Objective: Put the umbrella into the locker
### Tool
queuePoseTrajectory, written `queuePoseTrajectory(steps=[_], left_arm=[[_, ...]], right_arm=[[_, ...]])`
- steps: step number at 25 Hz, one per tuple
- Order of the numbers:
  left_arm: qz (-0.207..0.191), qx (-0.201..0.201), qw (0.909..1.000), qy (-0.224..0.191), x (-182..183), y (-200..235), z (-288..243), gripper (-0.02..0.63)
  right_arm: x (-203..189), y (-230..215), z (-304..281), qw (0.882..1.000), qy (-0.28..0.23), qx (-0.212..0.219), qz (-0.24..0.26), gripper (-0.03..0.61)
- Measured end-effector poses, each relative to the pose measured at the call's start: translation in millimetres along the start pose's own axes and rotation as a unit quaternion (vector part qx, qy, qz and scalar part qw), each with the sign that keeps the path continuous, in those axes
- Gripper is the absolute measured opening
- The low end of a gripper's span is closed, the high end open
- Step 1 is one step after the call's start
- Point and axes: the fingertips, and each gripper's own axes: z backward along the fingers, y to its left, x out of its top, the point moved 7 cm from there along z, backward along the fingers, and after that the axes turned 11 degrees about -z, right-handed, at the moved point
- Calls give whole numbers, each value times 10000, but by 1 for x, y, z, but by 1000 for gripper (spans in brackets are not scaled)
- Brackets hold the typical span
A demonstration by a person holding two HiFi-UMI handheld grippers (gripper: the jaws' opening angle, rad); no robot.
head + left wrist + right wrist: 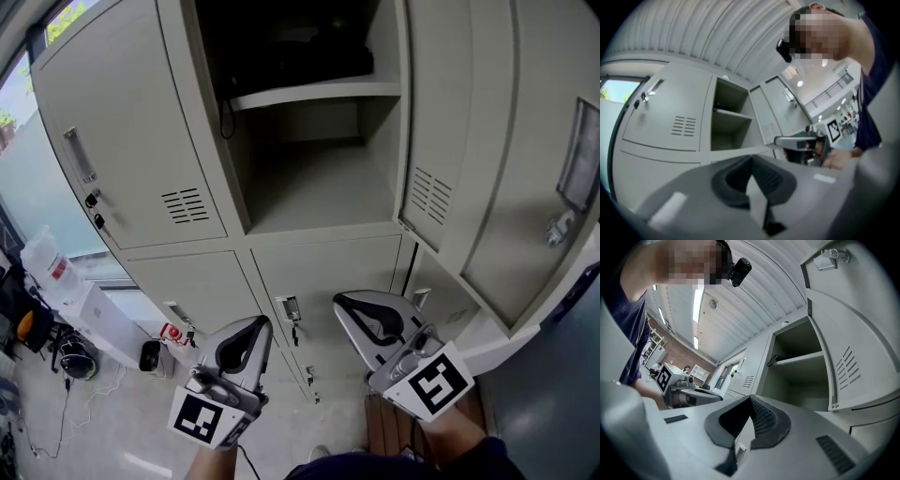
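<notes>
— Where's the umbrella (291, 49)?

— In the open locker (309, 183), I think. A dark bundle lies on its upper shelf (319, 92), pushed towards the back, and a thin black strap (225, 112) hangs from it over the shelf's front edge at the left corner. (It's too shadowed up there for me to swear it's the umbrella.) The space under the shelf is bare.

— And the two tools?

— Both are held below the open locker, in front of the closed doors of the row under it (314, 267). The left gripper (248, 328) is below the locker's left edge. Its jaws are pressed together with nothing between them. The right gripper (352, 307) is just beside it, below the locker's right half. Its jaws meet too, and they're just as empty.

— Are they touching anything?

— Not that I can see. Both point up towards the locker, and there's a gap between them and the cabinet front.

— And the door?

— The locker's door (469, 141) is swung wide to the right, with its vent slots (429, 195) facing inward. The neighbouring door (122, 141) to the left of the opening is shut, with a small key in its lock (92, 199).
</notes>
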Motion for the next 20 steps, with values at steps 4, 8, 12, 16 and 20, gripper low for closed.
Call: queuePoseTrajectory(steps=[4,8,12,16,20], left_arm=[[22,-69,10000,1,2,-7,-3,3],[65,-185,9997,-148,7,-15,-5,3],[93,-226,9995,-197,8,-20,-1,3],[86,-211,9997,-118,10,-23,2,3],[92,-189,9998,-68,11,-27,5,3]], right_arm=[[1,2,4,10000,-20,22,-33,6],[-1,4,8,10000,-8,29,-78,6],[-4,8,10,9999,32,54,-114,6],[-4,13,12,9999,34,85,-141,6],[-3,16,16,9999,13,92,-123,6]])
